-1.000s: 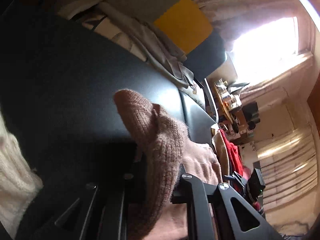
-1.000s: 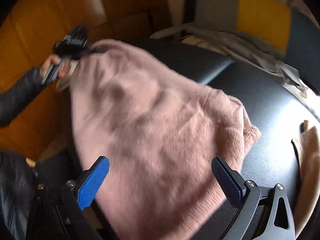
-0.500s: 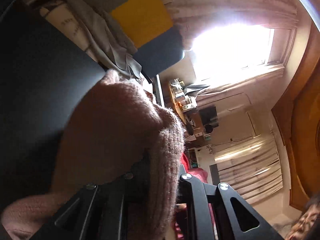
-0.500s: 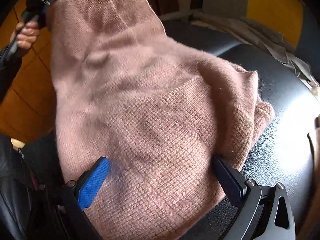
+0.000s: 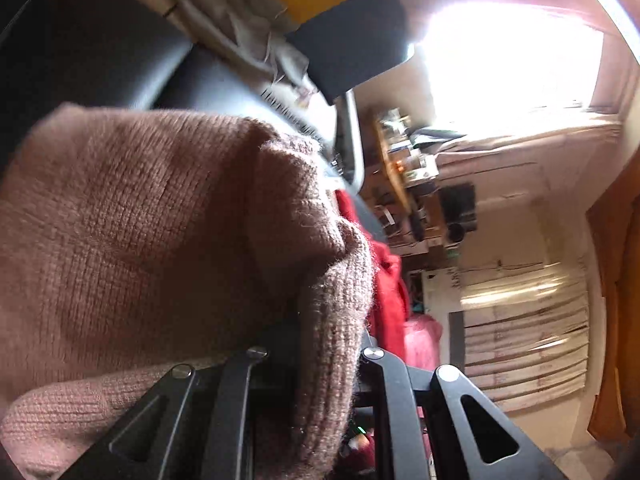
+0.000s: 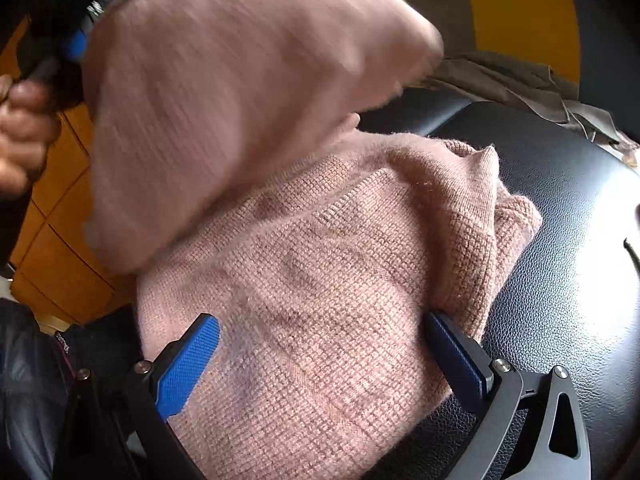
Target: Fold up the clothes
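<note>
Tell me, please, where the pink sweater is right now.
In the right wrist view the pink sweater lies on the black leather seat between the right tongs' open fingers, its left part lifted by the left tongs.

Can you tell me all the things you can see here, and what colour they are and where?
pink sweater: one, pink knit, partly on the black seat, one end lifted
black seat: one, black leather, under the sweater
grey cloth: one, grey, crumpled behind the seat
cushion: one, yellow and grey, at the back
red garment: one, red, beyond the sweater
left gripper: black, clamped on the sweater's edge
right gripper: blue pads, spread wide over the sweater
hand: one, holding the left gripper
</note>
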`<state>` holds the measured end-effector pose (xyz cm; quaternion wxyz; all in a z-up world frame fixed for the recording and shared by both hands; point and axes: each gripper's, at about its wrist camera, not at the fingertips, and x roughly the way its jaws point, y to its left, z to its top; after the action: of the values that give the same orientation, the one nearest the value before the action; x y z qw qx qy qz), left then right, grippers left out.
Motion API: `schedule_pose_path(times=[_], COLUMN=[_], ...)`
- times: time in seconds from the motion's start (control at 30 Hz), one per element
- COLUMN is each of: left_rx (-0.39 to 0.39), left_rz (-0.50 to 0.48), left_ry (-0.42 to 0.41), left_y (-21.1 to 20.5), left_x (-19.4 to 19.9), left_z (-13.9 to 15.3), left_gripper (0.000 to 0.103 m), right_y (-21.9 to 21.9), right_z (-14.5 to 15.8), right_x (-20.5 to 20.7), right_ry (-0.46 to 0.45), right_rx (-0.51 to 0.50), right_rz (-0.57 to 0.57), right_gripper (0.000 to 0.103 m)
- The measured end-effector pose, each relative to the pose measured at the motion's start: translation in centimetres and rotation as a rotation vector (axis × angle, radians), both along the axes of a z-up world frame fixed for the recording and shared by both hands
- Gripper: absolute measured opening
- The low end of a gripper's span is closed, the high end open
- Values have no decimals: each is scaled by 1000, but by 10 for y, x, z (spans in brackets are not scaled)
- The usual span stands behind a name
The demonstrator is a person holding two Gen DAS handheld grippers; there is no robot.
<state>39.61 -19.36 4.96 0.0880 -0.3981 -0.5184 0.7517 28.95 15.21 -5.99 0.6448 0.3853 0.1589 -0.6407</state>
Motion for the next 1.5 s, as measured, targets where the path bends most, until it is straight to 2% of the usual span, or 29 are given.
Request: schedule_pose_path(times=[0.1,0.2,0.33,0.43,0.6,0.67,0.73,0.87,0.93,1.03,1.1,1.17,1.27,1.33,1.4,1.5], left_rx=[-3,31,62,136,179,183,155,-29,-56,-69,-77,-76,-84,-98,-112,-126], left_rz=[-19,-38,-83,-127,-192,-175,-128,40,92,102,108,114,96,69,48,14], left_ry=[-57,-127,-130,-83,46,102,161,176,164,151,142,134,136,169,199,220], left_y=[11,21,30,32,23,-3,-35,-106,-118,-123,-126,-124,-129,-133,-135,-127], left_x=[-15,-20,-24,-19,-8,0,13,71,89,107,118,122,133,140,144,138], left_z=[-21,-36,-20,-4,33,41,47,32,17,-2,-15,-23,-32,-36,-39,-43], left_gripper=[13,19,29,30,30,31,32,33,33,33,33,33,33,33,33,34], right_y=[1,2,1,1,16,28,47,79,77,45,14,-25,-76,-106,-88,-34], right_z=[-1,-1,-2,-1,3,3,7,33,61,104,120,127,115,107,97,72], right_x=[1,1,4,7,21,27,36,59,72,86,81,75,73,75,88,91], right_ry=[-6,-9,6,18,86,94,96,151,167,206,181,114,1,-70,-111,-157], right_rx=[-8,-14,-14,-13,41,86,110,134,92,30,5,31,151,235,265,324], right_rz=[-1,-2,-2,-8,-53,-82,-99,-101,-67,25,92,156,214,248,282,187], right_gripper=[103,103,103,103,103,103,103,103,103,103,103,103,103,103,103,103])
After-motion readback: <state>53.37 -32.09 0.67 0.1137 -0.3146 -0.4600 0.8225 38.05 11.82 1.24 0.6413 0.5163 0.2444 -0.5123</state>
